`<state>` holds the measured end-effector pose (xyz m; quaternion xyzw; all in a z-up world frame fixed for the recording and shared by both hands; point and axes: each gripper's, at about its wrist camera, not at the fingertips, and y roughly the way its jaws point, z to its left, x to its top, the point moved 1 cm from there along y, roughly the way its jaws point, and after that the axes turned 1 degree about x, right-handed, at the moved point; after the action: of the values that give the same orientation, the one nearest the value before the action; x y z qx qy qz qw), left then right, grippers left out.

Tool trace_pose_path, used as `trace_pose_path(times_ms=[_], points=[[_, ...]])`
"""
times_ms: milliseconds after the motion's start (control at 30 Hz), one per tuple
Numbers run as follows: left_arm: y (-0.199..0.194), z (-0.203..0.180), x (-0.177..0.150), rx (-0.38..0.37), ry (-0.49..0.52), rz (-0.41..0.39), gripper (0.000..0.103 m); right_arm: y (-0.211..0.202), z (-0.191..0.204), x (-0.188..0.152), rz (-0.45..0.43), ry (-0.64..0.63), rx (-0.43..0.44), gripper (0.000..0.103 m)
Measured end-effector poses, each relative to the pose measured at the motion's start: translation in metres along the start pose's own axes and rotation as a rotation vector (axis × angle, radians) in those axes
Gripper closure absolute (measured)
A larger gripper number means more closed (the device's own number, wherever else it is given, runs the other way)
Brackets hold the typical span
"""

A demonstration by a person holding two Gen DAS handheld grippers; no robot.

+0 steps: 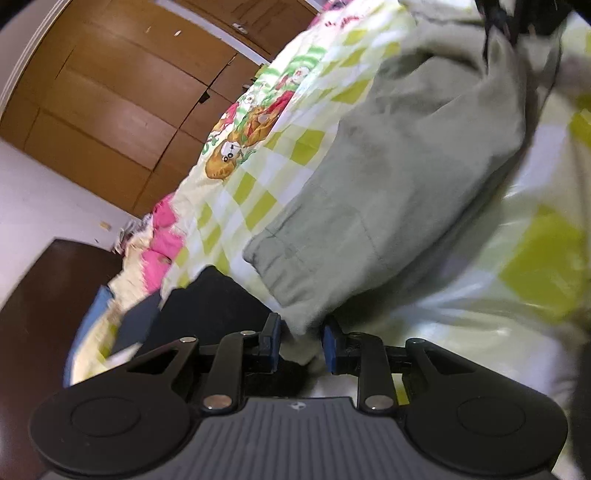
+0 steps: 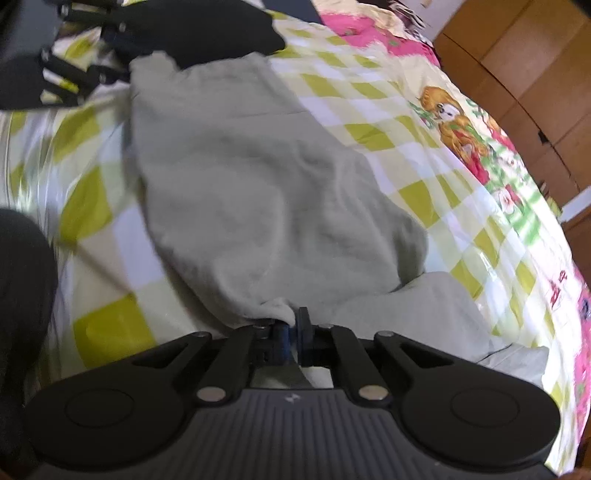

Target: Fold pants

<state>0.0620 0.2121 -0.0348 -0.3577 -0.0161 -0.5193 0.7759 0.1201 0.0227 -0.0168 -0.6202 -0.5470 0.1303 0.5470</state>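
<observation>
- The pants (image 2: 266,199), pale grey-green and soft, lie rumpled across the bed (image 2: 406,133) on a checked yellow-green sheet with cartoon prints.
- The right gripper (image 2: 291,332) points steeply down; its fingers are closed tight on a bunched fold of the pants at the near edge.
- The left gripper (image 1: 301,343) tilts down at the waistband end; its fingers (image 1: 273,343) stand a little apart with a corner of the pants between them, and whether they press it I cannot tell.
- Only the left view shows the elastic waistband (image 1: 280,266) and a pocket seam.
- Both views catch the wooden wardrobe (image 1: 122,110); a dark garment (image 2: 221,29) lies beyond the pants.
</observation>
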Motion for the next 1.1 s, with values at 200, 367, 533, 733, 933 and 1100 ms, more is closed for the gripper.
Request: trace_pose_path(times_ms=[200,367,533,733,933,1100], points=[[0.003,0.052,0.031,0.112,-0.081,-0.089,0.071,-0.048,-0.051,0.026,-0.15,0.094,-0.17,0.102],[0.011,0.036,0.012,0.079,-0.107,-0.035,0.074,-0.04,-0.009,0.006,-0.126,0.004,-0.137,0.102],[0.017,-0.023,-0.023,-0.006,0.007,0.086,0.076,0.009,0.056,-0.034,-0.007,-0.123,-0.055,0.101],[-0.011,-0.006,-0.02,0.004,-0.08,0.058,0.076,-0.001,0.049,-0.033,-0.046,-0.134,-0.082,0.095],[-0.012,-0.015,-0.009,0.071,-0.013,0.004,0.075,-0.005,0.049,-0.016,-0.084,-0.138,-0.092,0.07],[-0.02,-0.028,-0.02,0.061,0.147,-0.009,0.069,-0.008,0.053,-0.011,-0.104,-0.144,-0.069,0.071]])
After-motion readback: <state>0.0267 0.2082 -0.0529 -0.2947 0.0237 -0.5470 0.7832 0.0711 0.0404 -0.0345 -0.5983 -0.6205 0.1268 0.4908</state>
